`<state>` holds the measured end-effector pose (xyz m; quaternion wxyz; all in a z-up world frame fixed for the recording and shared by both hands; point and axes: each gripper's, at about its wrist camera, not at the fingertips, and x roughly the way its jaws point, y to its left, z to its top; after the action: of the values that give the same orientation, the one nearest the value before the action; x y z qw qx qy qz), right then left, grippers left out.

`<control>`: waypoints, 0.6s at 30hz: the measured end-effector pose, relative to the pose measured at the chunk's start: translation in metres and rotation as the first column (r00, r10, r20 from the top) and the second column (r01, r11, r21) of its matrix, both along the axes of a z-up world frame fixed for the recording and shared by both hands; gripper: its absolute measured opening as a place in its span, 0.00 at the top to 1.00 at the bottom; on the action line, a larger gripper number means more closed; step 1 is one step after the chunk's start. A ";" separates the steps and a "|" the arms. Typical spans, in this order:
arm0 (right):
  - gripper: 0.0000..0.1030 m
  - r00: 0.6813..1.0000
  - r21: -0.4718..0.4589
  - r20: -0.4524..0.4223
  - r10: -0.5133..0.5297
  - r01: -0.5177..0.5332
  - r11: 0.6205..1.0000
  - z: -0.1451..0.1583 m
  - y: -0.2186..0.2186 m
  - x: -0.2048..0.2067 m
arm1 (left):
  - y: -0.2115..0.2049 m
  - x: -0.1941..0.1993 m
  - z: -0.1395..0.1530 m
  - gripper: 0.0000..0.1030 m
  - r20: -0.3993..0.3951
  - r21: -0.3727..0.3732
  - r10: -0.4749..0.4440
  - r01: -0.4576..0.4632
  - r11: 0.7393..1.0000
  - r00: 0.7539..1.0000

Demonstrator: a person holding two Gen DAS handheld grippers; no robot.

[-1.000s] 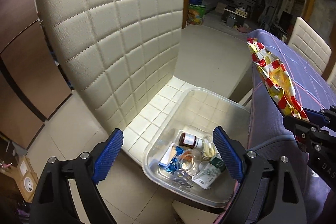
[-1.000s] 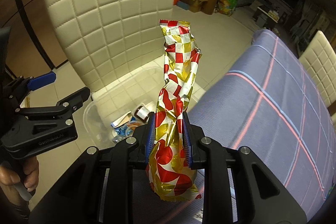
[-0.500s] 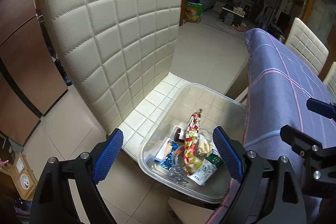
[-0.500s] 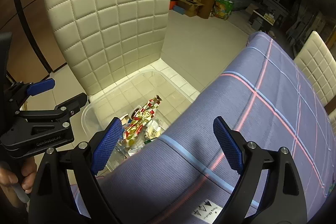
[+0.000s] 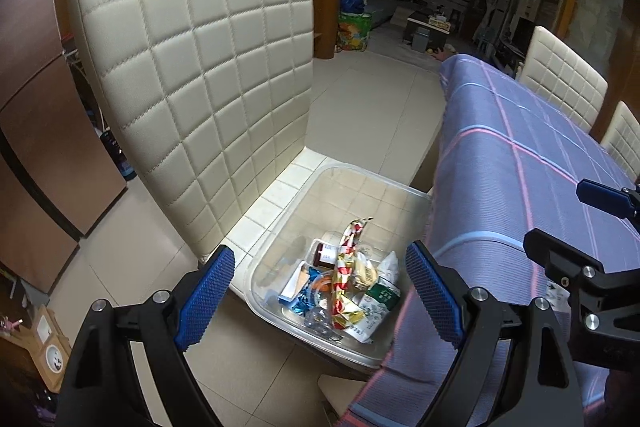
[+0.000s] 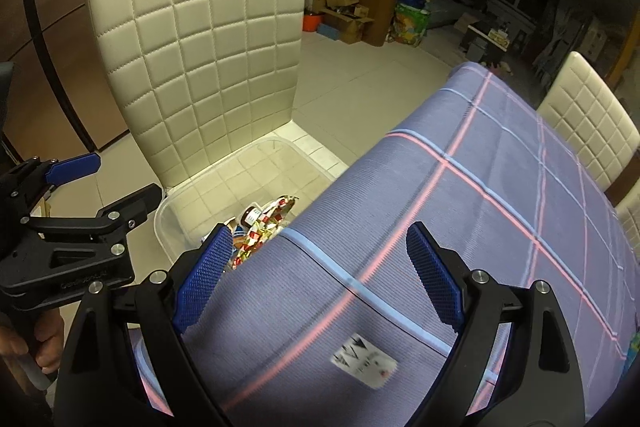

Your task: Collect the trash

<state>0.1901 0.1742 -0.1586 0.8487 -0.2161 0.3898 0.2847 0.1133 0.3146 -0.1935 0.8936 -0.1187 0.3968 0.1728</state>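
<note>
A clear plastic bin (image 5: 400, 193) sits on the seat of a cream chair. A red, gold and white foil wrapper (image 5: 346, 267) lies in it on top of a small brown bottle, a green-and-white packet and other scraps. My left gripper (image 5: 319, 249) hovers above the bin's near side, open and empty. My right gripper (image 6: 319, 229) is open over the table's edge with nothing between its pads. The bin (image 6: 180, 211) and the wrapper (image 6: 276, 213) show just past its left finger. A white printed slip (image 6: 366, 365) lies on the cloth below the right gripper.
The quilted cream chair back (image 5: 200, 67) rises behind the bin. A purple checked tablecloth (image 6: 500, 187) covers the table on the right, with two more cream chairs (image 6: 588, 123) beyond it. Brown cabinet doors (image 5: 36, 131) stand at the left, over a tiled floor (image 5: 372, 115).
My right gripper opened and let go of the foil wrapper, which dropped into the bin. Both grippers have since drawn back and risen a little.
</note>
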 end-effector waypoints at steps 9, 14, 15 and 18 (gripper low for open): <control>0.14 0.985 0.064 0.059 -0.164 0.160 0.985 0.036 -0.073 -0.020 | -0.069 -0.015 0.042 0.17 0.066 0.017 -0.051 0.050 0.999 0.997; 0.14 0.959 0.086 0.050 -0.279 0.274 0.958 0.052 -0.119 -0.041 | -0.108 -0.027 0.058 0.17 0.098 0.011 -0.110 0.110 0.994 0.989; 0.14 0.952 0.089 0.059 -0.300 0.295 0.952 0.055 -0.129 -0.047 | -0.116 -0.029 0.062 0.17 0.098 0.016 -0.121 0.120 0.993 0.988; 0.14 0.932 0.111 0.084 -0.353 0.344 0.933 0.067 -0.155 -0.061 | -0.132 -0.036 0.072 0.17 0.115 0.011 -0.151 0.151 0.989 0.982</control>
<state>0.1289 0.0193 -0.0914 0.9139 -0.1176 0.3640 0.1361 0.0772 0.1828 -0.1213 0.9257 -0.0969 0.3522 0.0979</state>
